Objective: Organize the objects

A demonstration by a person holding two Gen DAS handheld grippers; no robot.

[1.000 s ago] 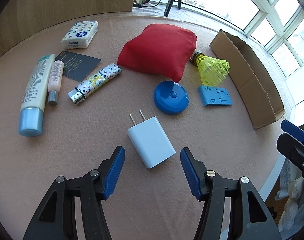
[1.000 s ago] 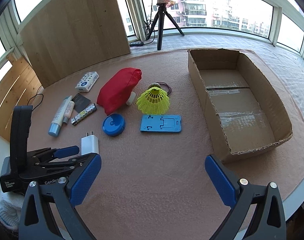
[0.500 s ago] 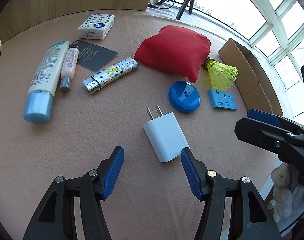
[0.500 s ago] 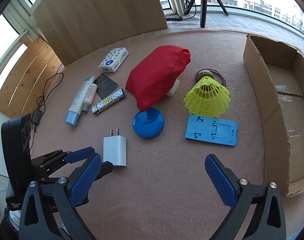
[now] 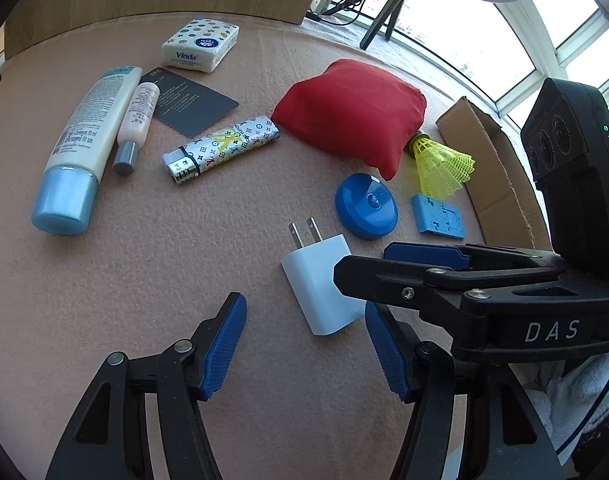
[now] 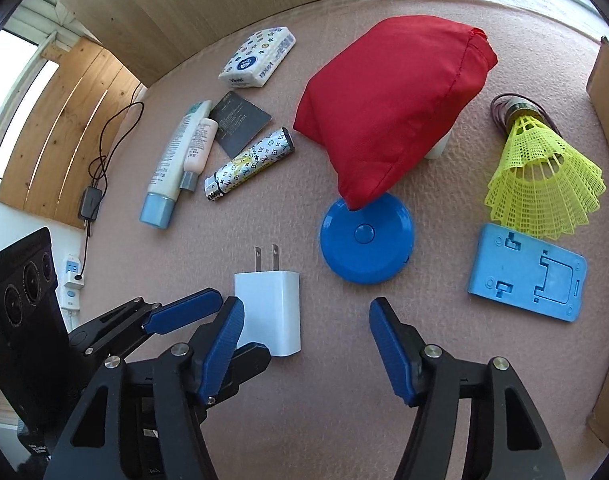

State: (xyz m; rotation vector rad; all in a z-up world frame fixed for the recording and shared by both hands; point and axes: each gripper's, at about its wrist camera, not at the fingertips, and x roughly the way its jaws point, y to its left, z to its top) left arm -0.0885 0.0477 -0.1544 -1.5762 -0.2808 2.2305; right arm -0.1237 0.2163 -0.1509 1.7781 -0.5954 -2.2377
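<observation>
Left gripper [image 5: 304, 344] with fingers spread, flanking the near end of the white charger [image 5: 320, 284] lying flat on the pink mat [image 5: 144, 272], prongs pointing far. Right gripper [image 6: 304, 344], also spread wide, hovers just right of the charger, near the blue disc [image 6: 366, 238]. Farther off: red pouch [image 6: 392, 100], yellow shuttlecock [image 6: 544, 176], blue stand [image 6: 526, 278], cardboard box [image 5: 492, 168] at right.
</observation>
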